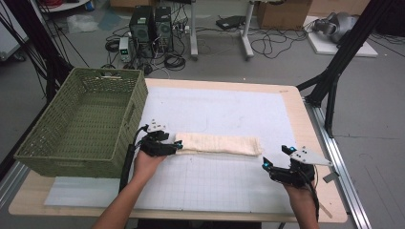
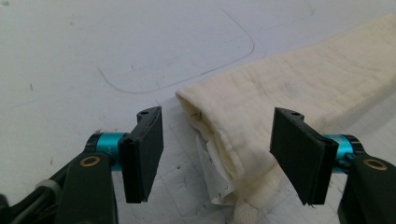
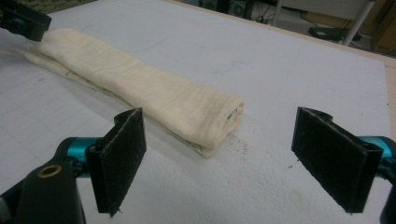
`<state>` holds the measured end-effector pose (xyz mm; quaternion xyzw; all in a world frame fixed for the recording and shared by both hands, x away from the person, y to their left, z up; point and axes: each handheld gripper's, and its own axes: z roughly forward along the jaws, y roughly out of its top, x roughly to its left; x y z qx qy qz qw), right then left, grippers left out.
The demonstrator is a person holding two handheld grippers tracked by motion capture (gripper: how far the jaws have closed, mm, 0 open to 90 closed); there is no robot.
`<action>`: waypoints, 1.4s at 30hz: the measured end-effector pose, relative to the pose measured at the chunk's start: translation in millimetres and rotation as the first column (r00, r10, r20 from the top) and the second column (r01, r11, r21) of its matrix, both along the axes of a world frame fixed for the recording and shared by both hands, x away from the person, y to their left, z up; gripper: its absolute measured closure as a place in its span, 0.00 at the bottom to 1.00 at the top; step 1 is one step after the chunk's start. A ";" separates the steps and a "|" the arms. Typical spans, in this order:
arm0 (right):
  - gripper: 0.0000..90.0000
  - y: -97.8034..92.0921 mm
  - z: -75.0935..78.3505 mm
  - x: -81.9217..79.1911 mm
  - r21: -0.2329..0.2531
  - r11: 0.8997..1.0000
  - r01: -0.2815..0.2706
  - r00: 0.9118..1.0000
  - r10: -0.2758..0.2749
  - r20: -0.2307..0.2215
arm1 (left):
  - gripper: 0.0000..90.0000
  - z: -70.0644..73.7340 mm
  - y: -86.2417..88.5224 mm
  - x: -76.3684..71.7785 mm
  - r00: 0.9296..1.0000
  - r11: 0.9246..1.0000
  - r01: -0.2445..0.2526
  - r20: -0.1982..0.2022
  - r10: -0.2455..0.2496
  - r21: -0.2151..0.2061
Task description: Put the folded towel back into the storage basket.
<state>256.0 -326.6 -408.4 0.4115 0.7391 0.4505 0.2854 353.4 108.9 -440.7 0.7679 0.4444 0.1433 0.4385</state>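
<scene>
Left tongs (image 1: 177, 144) gape around the rolled towel's (image 1: 219, 144) left end; right tongs (image 1: 275, 157) gape, towel lying left-right.

Green basket (image 1: 86, 125) at table's (image 1: 296, 102) left; PCs (image 1: 152, 24) behind.

Left gripper (image 1: 174, 144) jaws apart, right gripper (image 1: 276, 157) jaws wide apart

Wooden table (image 1: 313, 129) has a white grid mat (image 1: 229, 114), green wicker basket (image 1: 86, 124) at 9 o'clock, folded cream towel (image 1: 219, 143) dead center.
</scene>
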 end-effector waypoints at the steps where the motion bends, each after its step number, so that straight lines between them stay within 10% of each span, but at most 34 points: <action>1: 0.18 0.3 -0.1 0.0 0.002 1.000 0.001 1.000 -0.001 -0.002 | 0.43 0.0 0.0 0.0 1.000 1.000 0.000 0.000 0.000 0.000; 13: 0.18 1.3 -1.2 0.9 0.000 1.000 0.003 1.000 -0.003 -0.012 | 0.72 -5.4 -11.5 -2.8 0.993 0.988 0.115 -0.003 -0.115 0.106; 20: 0.18 2.8 -2.5 1.3 -0.006 1.000 -0.001 1.000 0.001 -0.016 | 0.89 -4.6 -10.5 -3.9 0.991 0.987 0.134 0.008 -0.135 0.086; 42: 0.17 9.1 -2.7 10.2 0.024 1.000 0.017 0.999 -0.016 -0.035 | 0.91 12.6 -0.1 -21.3 0.970 0.978 0.196 0.162 -0.184 -0.066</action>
